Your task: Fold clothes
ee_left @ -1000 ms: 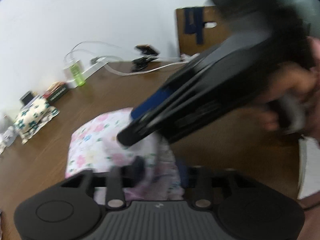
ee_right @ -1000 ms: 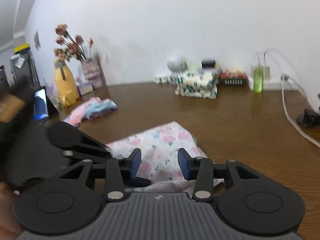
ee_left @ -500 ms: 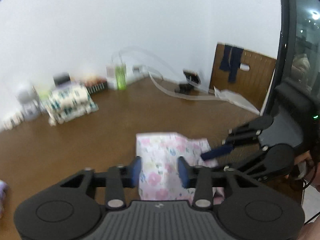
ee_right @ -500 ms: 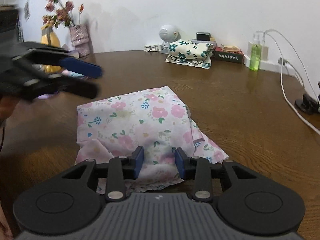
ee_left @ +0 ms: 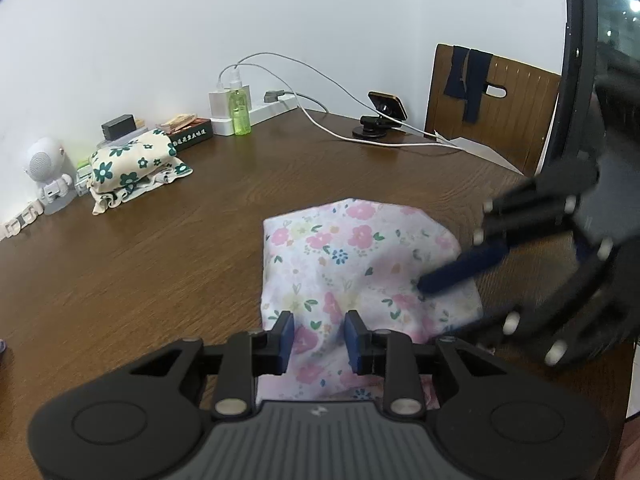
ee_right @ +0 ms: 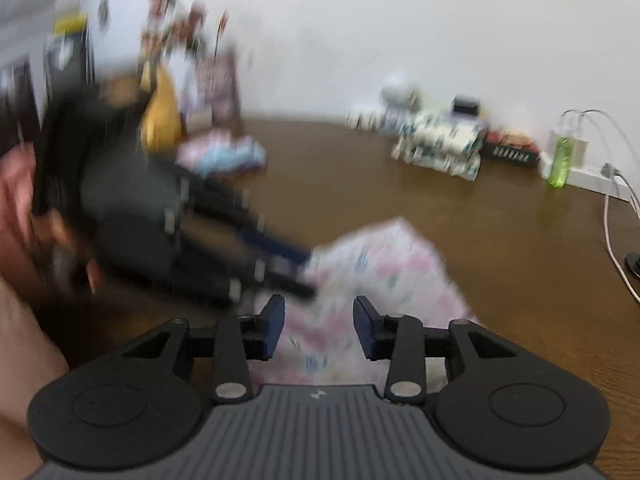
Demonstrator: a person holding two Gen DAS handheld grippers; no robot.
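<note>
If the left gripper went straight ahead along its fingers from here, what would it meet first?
Most likely the pink floral garment: the open left gripper points over its near edge, cloth showing between the fingers. Height above the cloth is unclear, so it might skim it. The right gripper sits off to the side.

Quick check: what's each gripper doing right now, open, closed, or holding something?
Left gripper: open, holding nothing, over the floral cloth.
Right gripper: open, holding nothing, over the same cloth.

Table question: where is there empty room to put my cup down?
Bare wood lies between the pink floral cloth and the green-flowered folded pile, and left of the cloth. The back edge by the green bottle and cables is crowded.
</note>
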